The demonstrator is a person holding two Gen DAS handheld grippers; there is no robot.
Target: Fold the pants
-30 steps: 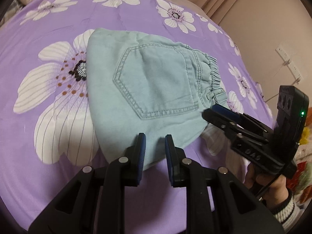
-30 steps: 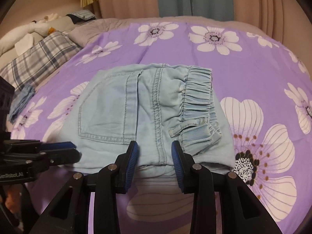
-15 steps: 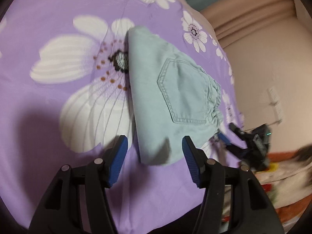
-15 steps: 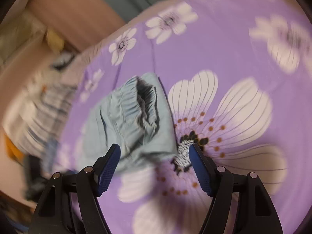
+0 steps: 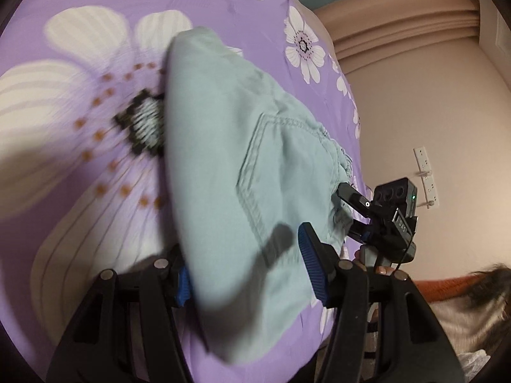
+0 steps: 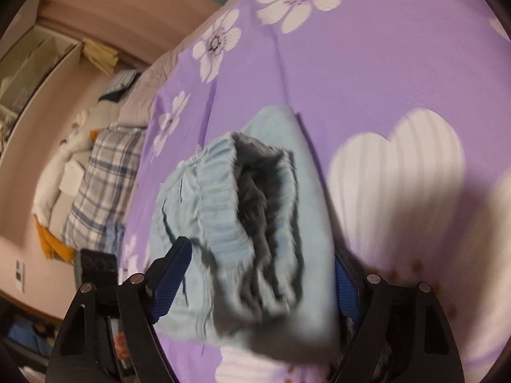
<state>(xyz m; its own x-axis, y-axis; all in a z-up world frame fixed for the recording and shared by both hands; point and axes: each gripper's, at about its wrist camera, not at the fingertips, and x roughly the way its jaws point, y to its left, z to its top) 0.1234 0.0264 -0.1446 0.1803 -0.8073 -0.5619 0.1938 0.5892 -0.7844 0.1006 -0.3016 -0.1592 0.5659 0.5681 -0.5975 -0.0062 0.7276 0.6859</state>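
The one pair of folded light-blue pants (image 5: 242, 172) lies on the purple flowered bed cover (image 5: 95, 48). A second ago both claws sat narrowly parted at its near edge; now each has rolled and straddles one end of the bundle. The left claw (image 5: 247, 276) stands spread, the plain folded end between its two blue pads (image 5: 311, 268), no pressing visible. The right claw (image 6: 255, 274) is opening, its pads wider than before, with the gathered waistband end (image 6: 223, 191) between them; contact is too blurred to tell. In the left view the right claw (image 5: 351, 210) now sits at the waistband. One plaid pillow (image 6: 102, 178) lies beyond the cover.
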